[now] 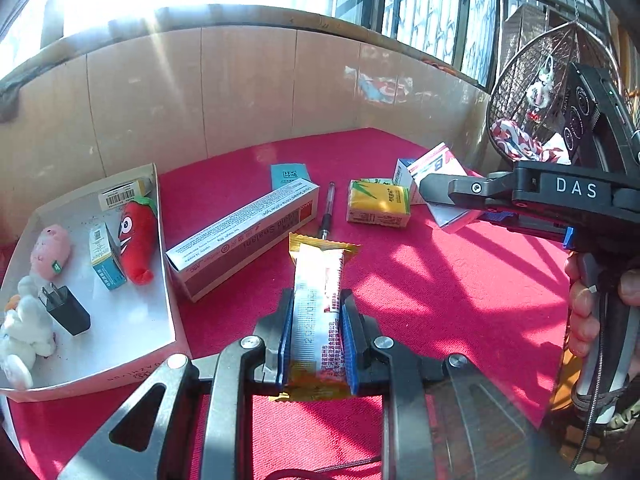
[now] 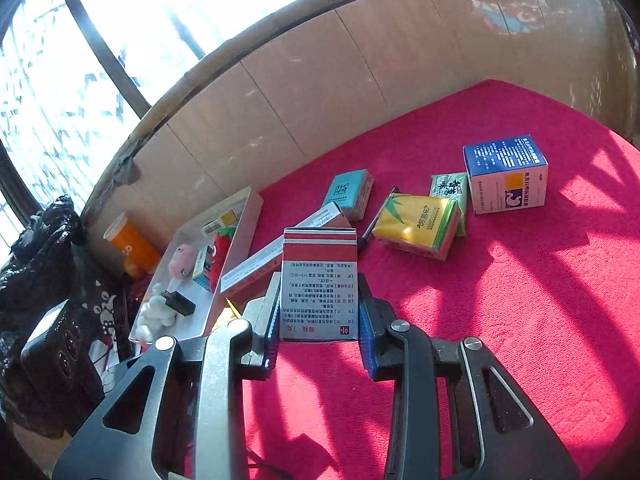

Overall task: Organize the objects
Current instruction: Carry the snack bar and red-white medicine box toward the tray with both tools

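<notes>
Carry step: left tool (image 1: 316, 332) pinches bar (image 1: 320, 300), right tool (image 2: 318, 320) pinches box (image 2: 319, 280). Next: tray (image 1: 120, 364), left of frame.

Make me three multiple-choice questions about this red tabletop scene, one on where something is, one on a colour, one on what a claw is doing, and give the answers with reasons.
1. Where is the red chilli toy?
A. in the white tray
B. on the red cloth
C. in a claw

2. What colour is the packet beside the pen?
A. black
B. yellow
C. purple

3. What is the left claw doing?
A. hanging open
B. gripping a plug
C. gripping a snack bar

Answers: 1 A, the toy lies inside the tray next to a small box. 2 B, the tissue packet has a yellow wrapper. 3 C, the blue pads press both sides of the wrapped bar.
</notes>
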Demonstrator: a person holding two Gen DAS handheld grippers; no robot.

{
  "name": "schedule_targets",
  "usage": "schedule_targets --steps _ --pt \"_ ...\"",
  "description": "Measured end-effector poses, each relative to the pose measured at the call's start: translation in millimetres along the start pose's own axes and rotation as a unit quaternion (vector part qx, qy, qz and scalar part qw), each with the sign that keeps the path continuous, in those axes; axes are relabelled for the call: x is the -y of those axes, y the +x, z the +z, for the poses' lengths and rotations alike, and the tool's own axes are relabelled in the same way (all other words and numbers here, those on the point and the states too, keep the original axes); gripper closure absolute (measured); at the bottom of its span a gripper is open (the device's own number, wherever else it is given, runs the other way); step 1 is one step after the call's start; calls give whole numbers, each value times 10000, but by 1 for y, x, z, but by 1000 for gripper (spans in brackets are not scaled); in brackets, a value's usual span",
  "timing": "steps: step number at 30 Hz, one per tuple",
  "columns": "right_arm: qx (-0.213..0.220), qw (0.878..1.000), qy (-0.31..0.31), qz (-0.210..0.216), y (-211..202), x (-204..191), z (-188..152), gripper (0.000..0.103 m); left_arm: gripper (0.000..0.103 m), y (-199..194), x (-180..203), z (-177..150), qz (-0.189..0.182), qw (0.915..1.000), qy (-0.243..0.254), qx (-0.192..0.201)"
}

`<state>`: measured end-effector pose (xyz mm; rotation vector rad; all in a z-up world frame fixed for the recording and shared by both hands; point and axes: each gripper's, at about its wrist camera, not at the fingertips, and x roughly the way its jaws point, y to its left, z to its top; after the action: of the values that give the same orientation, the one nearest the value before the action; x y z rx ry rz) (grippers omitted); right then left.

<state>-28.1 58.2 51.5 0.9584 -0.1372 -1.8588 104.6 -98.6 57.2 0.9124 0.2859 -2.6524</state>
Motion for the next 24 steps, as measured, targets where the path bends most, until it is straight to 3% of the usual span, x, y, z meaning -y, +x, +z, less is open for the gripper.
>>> schedule_targets --steps 24 --pt "-365 9986 -376 42 22 -39 -8 72 82 -31 -34 -3 -38 9971 -497 569"
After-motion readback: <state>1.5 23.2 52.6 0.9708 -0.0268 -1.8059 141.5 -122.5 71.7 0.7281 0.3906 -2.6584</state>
